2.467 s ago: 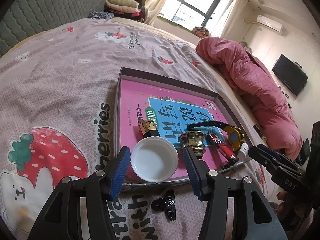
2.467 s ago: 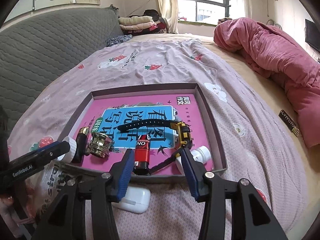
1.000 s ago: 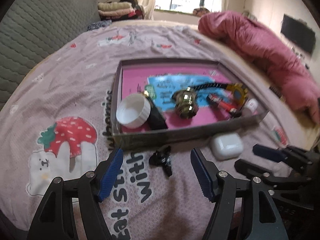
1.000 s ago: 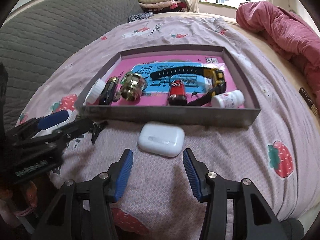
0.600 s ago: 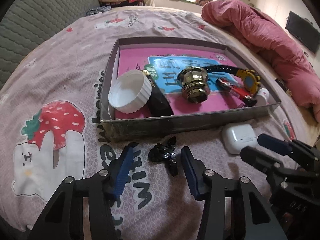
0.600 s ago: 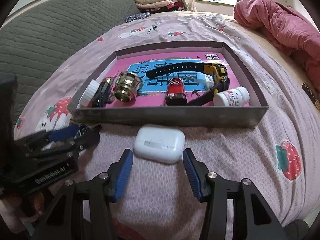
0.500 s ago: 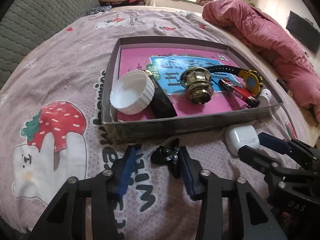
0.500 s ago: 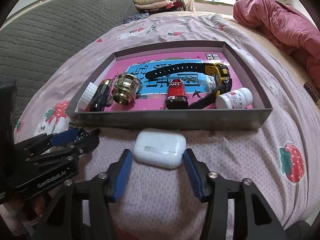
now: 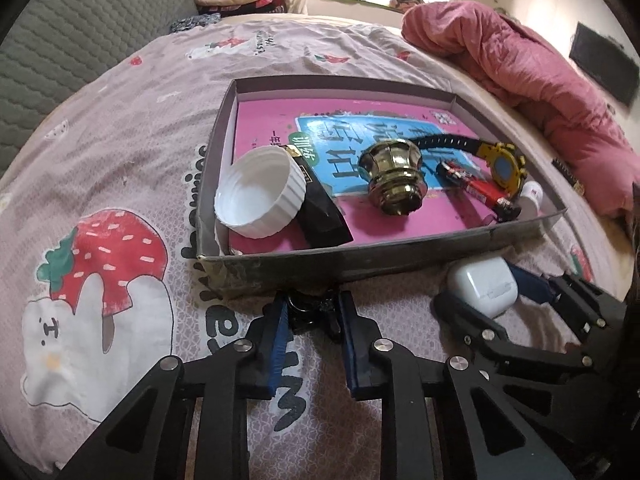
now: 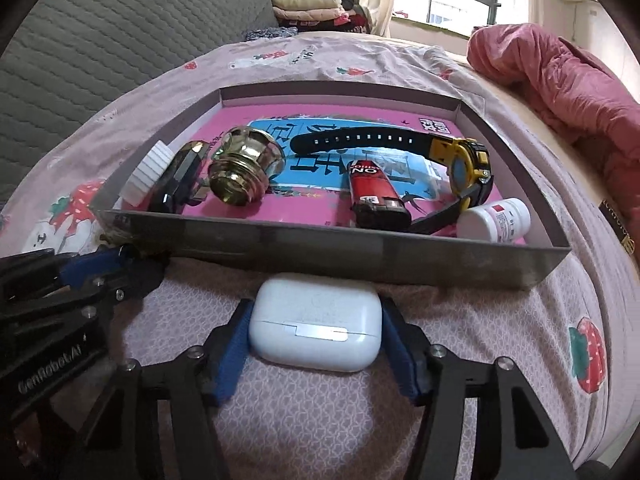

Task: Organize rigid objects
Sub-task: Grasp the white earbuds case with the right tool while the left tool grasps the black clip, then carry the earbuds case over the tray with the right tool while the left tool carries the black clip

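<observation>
A small black clip (image 9: pixel 310 312) lies on the strawberry bedsheet just in front of the grey tray (image 9: pixel 400 256), and my left gripper (image 9: pixel 313 304) is shut on it. A white earbud case (image 10: pixel 316 328) rests on the sheet against the tray's front wall (image 10: pixel 320 252). My right gripper (image 10: pixel 316 316) stands open around it, with a blue pad close at each side. In the tray lie a white cap (image 9: pixel 256 200), a brass knob (image 9: pixel 396 184), a red lighter (image 10: pixel 372 192), a yellow-and-black watch (image 10: pixel 464 168) and a small white bottle (image 10: pixel 496 220).
A bunched pink quilt (image 9: pixel 540 80) lies along the bed's right side. A grey padded headboard (image 10: pixel 100 40) rises at the left. A small dark label (image 9: pixel 568 168) lies on the sheet right of the tray. The two grippers stand side by side in front of the tray.
Both grippers came back from over the tray and down to the sheet. The left jaws closed onto the black clip. The right gripper slid forward until the earbud case sat between its fingers.
</observation>
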